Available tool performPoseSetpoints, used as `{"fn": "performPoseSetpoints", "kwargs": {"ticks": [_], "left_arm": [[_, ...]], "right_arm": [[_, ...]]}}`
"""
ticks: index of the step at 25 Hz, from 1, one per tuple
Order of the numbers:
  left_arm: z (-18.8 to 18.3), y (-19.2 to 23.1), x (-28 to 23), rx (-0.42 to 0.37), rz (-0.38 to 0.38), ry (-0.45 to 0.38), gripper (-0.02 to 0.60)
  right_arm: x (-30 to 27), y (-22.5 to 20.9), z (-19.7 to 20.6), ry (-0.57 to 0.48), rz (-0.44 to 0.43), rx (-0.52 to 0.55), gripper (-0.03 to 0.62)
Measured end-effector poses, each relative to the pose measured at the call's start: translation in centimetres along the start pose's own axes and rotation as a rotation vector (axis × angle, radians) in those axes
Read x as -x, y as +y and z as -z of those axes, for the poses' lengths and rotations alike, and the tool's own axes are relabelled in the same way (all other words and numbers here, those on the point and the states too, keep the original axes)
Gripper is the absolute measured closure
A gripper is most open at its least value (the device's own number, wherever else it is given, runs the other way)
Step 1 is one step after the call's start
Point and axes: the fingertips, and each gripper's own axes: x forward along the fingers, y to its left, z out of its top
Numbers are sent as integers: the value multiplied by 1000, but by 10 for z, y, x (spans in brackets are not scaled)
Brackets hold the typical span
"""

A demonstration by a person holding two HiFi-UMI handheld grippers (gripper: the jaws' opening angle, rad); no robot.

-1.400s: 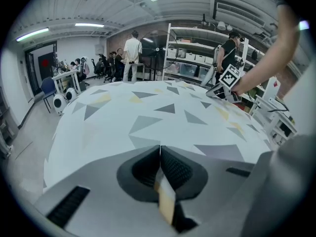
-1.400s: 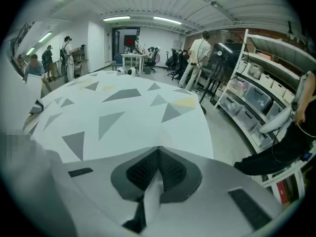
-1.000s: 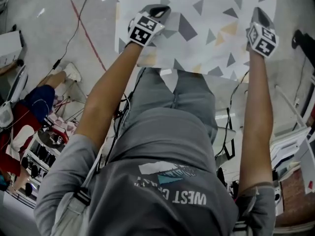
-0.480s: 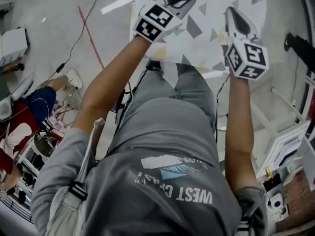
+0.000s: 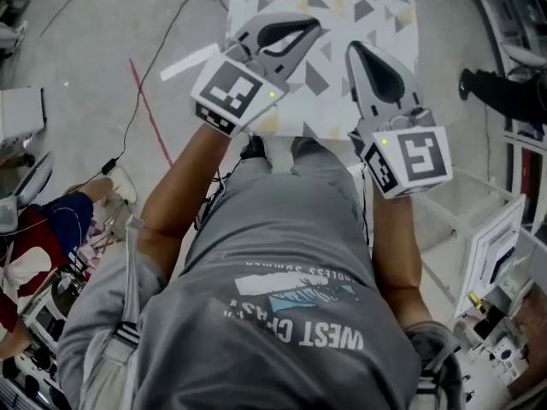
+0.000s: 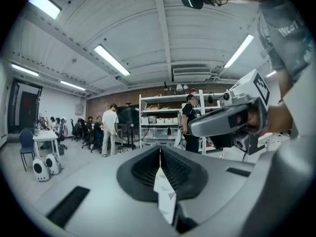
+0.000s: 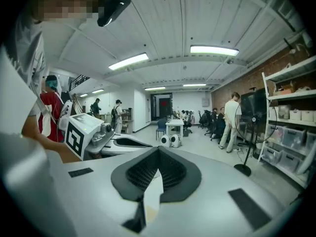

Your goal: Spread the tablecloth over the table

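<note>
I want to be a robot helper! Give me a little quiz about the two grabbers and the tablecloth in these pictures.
1. True or false: the left gripper is shut on a bit of the tablecloth.
2. Pick one: what shapes are printed on the tablecloth? A) stripes B) triangles C) dots
3. Fill the gap: counting the right gripper too, ___ grippers are pinching the tablecloth.

Key: 1 true; 2 B; 3 two.
</note>
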Motion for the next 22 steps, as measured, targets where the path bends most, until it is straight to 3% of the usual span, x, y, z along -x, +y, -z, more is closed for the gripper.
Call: {"fn": "performPoseSetpoints", "kwargs": {"ticks": [4,9,22], "left_arm": [[-47,-14,33,-82,-11,-75,580],[-75,-31,64,-130,-25,-114,580],[-85,-44,93,-143,-29,-113,580]], "right_arm": [[25,19,-38,-42,19,42,585],[52,31,-60,-97,57,81,585],[80,41,-77,-137,110,105,585]]}}
